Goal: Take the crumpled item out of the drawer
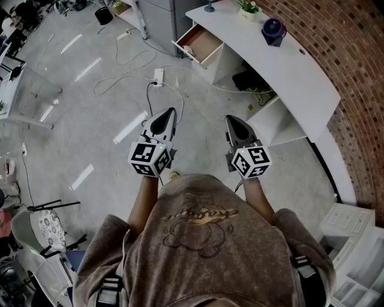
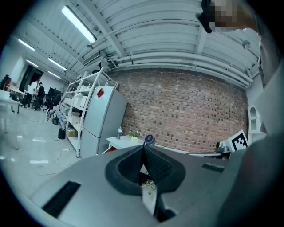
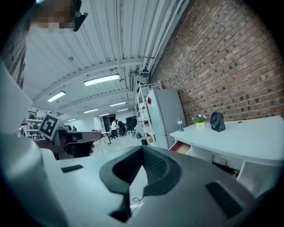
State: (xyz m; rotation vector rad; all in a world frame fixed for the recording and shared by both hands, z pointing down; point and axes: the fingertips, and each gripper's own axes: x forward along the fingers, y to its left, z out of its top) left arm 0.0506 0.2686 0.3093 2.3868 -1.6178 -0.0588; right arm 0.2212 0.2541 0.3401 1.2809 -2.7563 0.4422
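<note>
Two grippers, both empty. Left gripper (image 1: 171,111): fingers pressed together. Right gripper (image 1: 229,119): the same. One drawer (image 1: 202,44) stands open in the white desk (image 1: 288,66), well ahead of both fingertip pairs. Crumpled item (image 1: 188,50): only a small pale lump in the drawer's near corner, too small to make out. Farther beyond the tips are one fan (image 1: 273,30) and one potted plant (image 1: 248,7), the plant clipped by the frame edge.

white desk (image 1: 288,60), brown-floored drawer (image 1: 201,44), red-brown brick wall (image 1: 354,54)
</note>
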